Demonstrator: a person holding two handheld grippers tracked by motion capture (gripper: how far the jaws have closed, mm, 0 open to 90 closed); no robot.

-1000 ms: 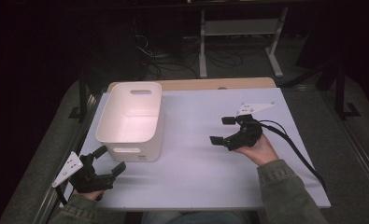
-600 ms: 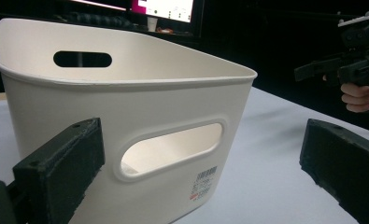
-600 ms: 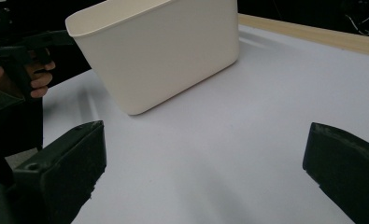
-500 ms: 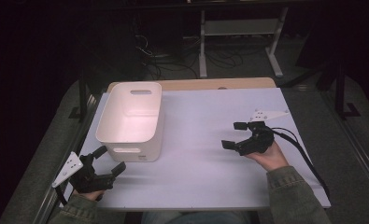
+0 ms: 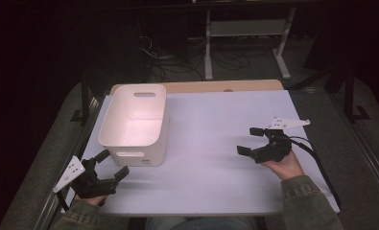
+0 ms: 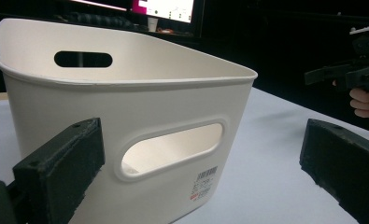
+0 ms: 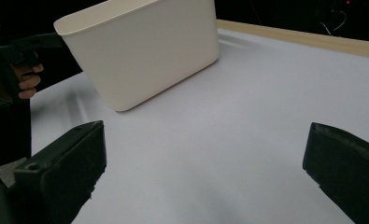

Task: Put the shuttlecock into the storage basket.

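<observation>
From above: bin (image 5: pixel 135 125) at table's (image 5: pixel 216 191) far left, long axis running away; left gripper (image 5: pixel 111 166) just before its near end, spread wide, right gripper (image 5: pixel 251 140) well apart, also spread. Along left jaws: handle slot (image 6: pixel 173 148) close ahead, seemingly unobstructed. Along right jaws: bin beyond bare table.

Unreadable barcode sticker (image 6: pixel 204 183) on bin (image 6: pixel 126 116)

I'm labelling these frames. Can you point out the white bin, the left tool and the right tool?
white bin (image 5: pixel 129 132), high view, bare inner floor.
left tool (image 5: pixel 114 165), high view, midway between its open jaw tips.
right tool (image 5: pixel 248 140), high view, midway between its open jaw tips.
</observation>
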